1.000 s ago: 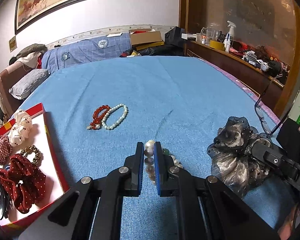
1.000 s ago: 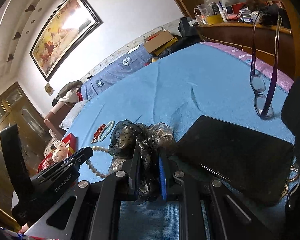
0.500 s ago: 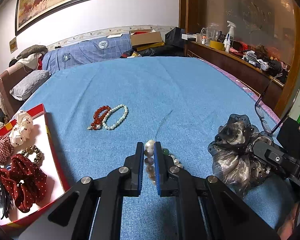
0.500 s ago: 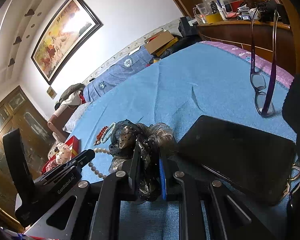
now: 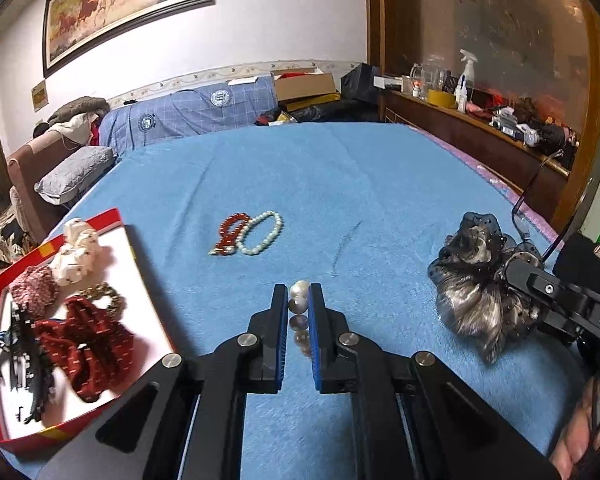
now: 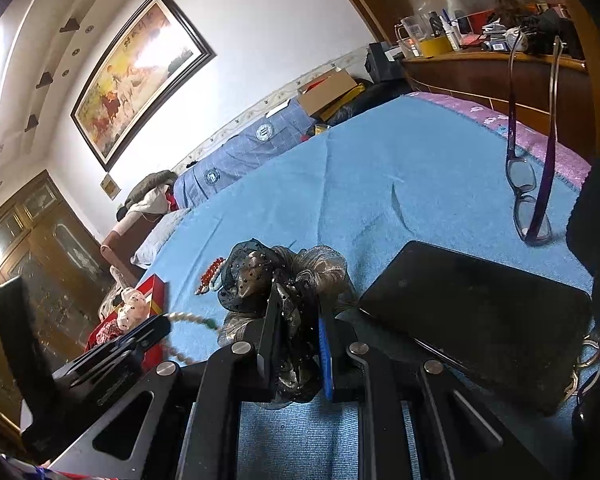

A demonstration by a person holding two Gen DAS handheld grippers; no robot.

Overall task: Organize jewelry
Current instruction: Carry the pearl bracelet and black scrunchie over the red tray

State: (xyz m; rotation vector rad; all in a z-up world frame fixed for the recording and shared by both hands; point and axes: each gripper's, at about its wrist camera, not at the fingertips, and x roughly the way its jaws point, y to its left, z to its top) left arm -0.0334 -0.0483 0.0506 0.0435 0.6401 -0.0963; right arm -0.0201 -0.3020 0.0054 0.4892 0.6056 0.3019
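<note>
The left gripper (image 5: 298,322) pinches a strand of large pearl-like beads (image 5: 299,300) between its nearly closed blue pads, the strand lifted off the blue bedspread (image 5: 340,184). The right gripper (image 6: 296,344), toward the bed's right edge, is clamped on a dark gauzy hair scrunchie (image 5: 474,292) with grey and black dotted ruffles. Near the middle of the bedspread, a red bead bracelet (image 5: 231,232) and a pale bead bracelet (image 5: 262,233) lie touching each other. At the bed's left edge sits a red-rimmed box (image 5: 100,218) with a white floor, holding a cream scrunchie (image 5: 74,256), a dark red dotted scrunchie (image 5: 88,348), a checked red one, a small gold bracelet (image 5: 104,294) and a black hair clip (image 5: 26,364). By the right gripper, a black tablet-like slab (image 6: 476,320) lies flat, and purple-framed glasses (image 6: 528,200) rest near the right edge, where a pink cover shows under the blue. At the far end of the bed lie a folded blue checked quilt (image 5: 204,110), a grey pillow (image 5: 74,172) and a cardboard box (image 5: 304,84). A framed painting of horses (image 5: 128,2) hangs on the white wall. A wooden shelf (image 5: 472,132) along the right side carries a spray bottle (image 5: 466,76) and clutter.
</note>
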